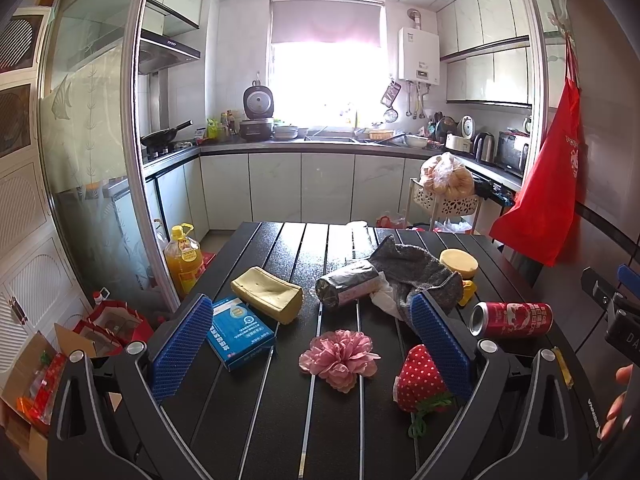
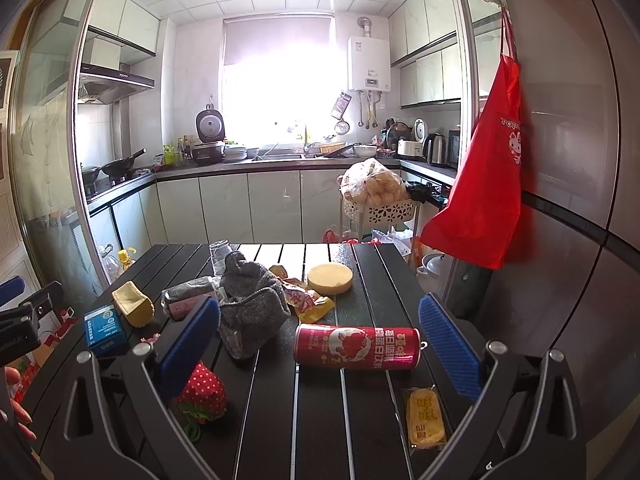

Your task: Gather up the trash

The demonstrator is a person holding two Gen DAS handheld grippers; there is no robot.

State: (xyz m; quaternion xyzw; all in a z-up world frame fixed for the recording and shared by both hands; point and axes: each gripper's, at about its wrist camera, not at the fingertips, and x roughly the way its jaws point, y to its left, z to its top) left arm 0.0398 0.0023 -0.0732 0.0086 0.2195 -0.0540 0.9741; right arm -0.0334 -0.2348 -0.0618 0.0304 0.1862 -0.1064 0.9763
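Note:
A red drink can [image 2: 356, 347] lies on its side on the black slatted table [image 2: 380, 276], between and just beyond the fingers of my open right gripper [image 2: 320, 340]. The same can [image 1: 512, 319] shows right of my open left gripper [image 1: 312, 320], which hovers above a pink paper flower [image 1: 340, 358] with nothing held. A yellow snack packet [image 2: 425, 420] rests near the right finger. Crumpled yellow-red wrappers [image 2: 306, 298] and a grey sock [image 2: 252, 312] sit behind the can. White crumpled tissue [image 1: 384, 298] pokes from under the sock [image 1: 424, 276].
Also on the table: a blue box [image 1: 240, 332], a yellow sponge [image 1: 268, 294], a dark roll [image 1: 348, 285], a strawberry plush [image 1: 422, 376], a round yellow sponge [image 2: 330, 278] and a glass [image 2: 220, 258]. An oil bottle [image 1: 183, 260] and boxes [image 1: 36, 380] stand on the left floor.

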